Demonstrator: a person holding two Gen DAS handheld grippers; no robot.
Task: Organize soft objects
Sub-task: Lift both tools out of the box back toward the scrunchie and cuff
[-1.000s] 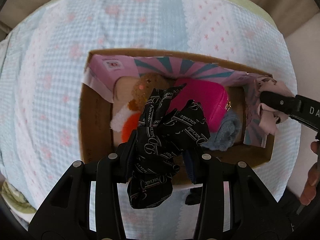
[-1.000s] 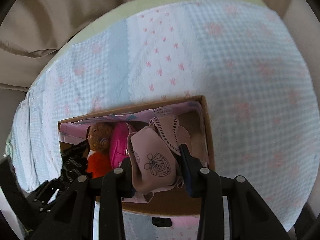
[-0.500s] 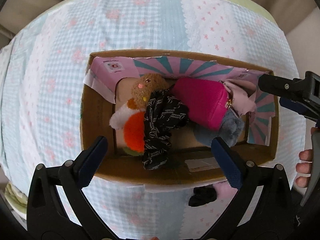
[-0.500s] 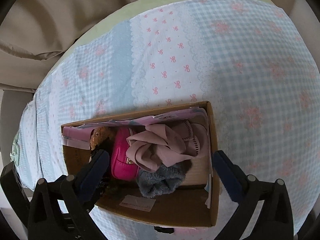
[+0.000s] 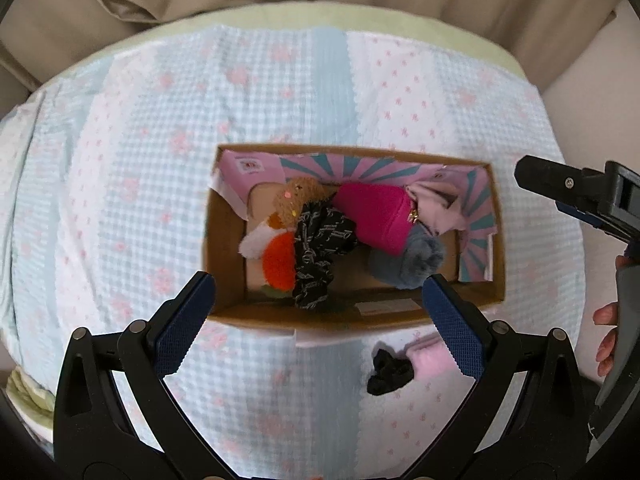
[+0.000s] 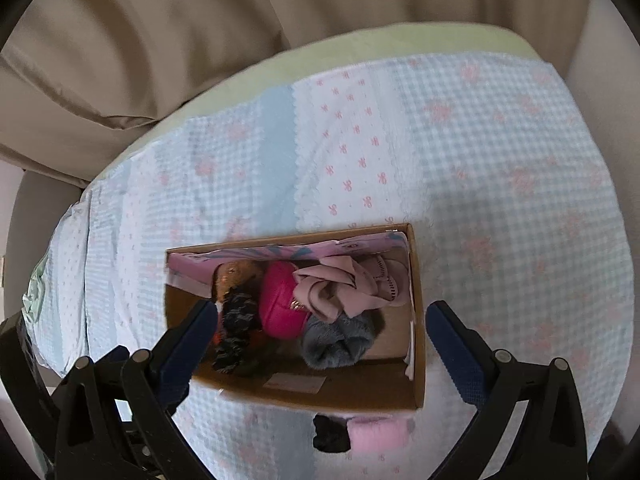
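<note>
Hovering above the near wall of the box (image 5: pixel 224 312), the left gripper (image 5: pixel 318 322) is spread wide with nothing between its blue pads (image 5: pixel 182 326); the right gripper (image 6: pixel 320 344) is equally wide and empty over the same box (image 6: pixel 416 320). Left view only: the right gripper (image 5: pixel 580 200) entering from the right edge, with the person's fingers (image 5: pixel 606 336) behind it, and the orange-and-white body of the plush (image 5: pixel 280 256) beside the black printed cloth (image 5: pixel 320 256). Right view only: the folds of the pink cloth (image 6: pixel 340 288) piled at the box's right end over the grey fuzzy item (image 6: pixel 336 344); there the plush (image 6: pixel 236 276) shows mostly its brown head. Both views: magenta pouch (image 5: pixel 380 216) mid-box, and outside the near wall a black item (image 5: pixel 388 372) touching a pink fluffy item (image 5: pixel 428 356) on the checked blanket (image 5: pixel 160 160). Both tools point steeply down at the box from above. Versus 1.0 s ago: the left then clamped the black cloth and the right the pink cloth; both cloths now lie in the box, released, and both tools have pulled back higher, with more blanket and beige cushion (image 6: pixel 160 60) in frame.
</note>
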